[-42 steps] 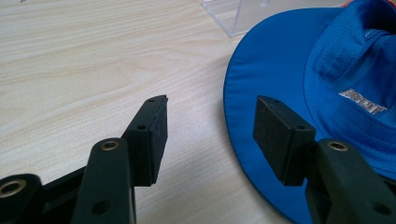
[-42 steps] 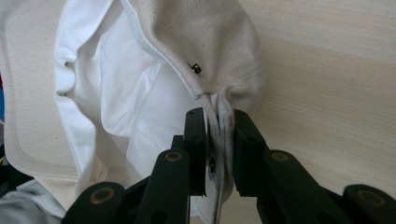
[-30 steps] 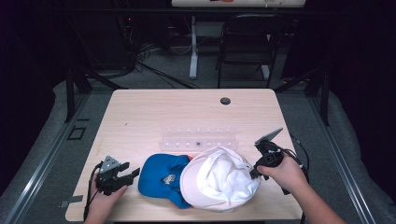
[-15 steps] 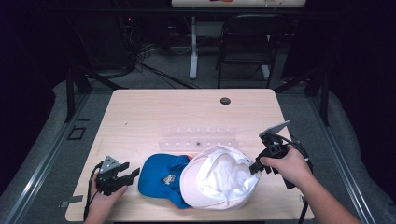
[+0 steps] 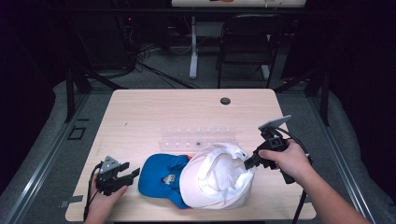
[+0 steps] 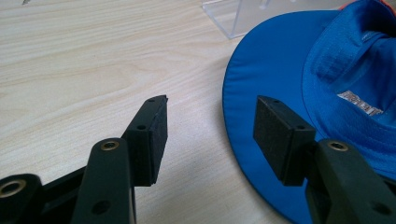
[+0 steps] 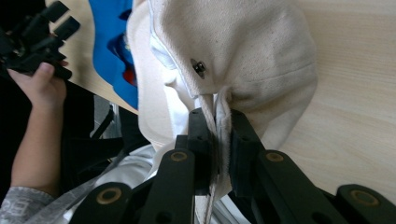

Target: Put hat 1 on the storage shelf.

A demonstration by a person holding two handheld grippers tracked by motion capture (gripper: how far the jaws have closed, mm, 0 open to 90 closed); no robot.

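Note:
A white bucket hat (image 5: 217, 177) lies at the front middle of the table, overlapping a blue hat (image 5: 161, 175) to its left. My right gripper (image 5: 250, 162) is shut on the white hat's right edge; in the right gripper view the white hat (image 7: 243, 60) has its cloth pinched between the jaws of my right gripper (image 7: 217, 126), and a small snap shows on the fabric. My left gripper (image 5: 126, 175) rests open just left of the blue hat. In the left gripper view the blue hat's brim (image 6: 261, 84) lies close ahead of my left gripper (image 6: 210, 121), apart from it.
A clear plastic rack (image 5: 198, 137) stands behind the hats at mid table. A dark round grommet (image 5: 225, 101) sits near the far edge. Bare wood (image 5: 140, 116) spreads over the far left. A chair (image 5: 245, 42) and desk legs stand beyond the table.
My right gripper has shifted right and slightly away, pulling the white hat's edge with it. The left gripper has stayed put.

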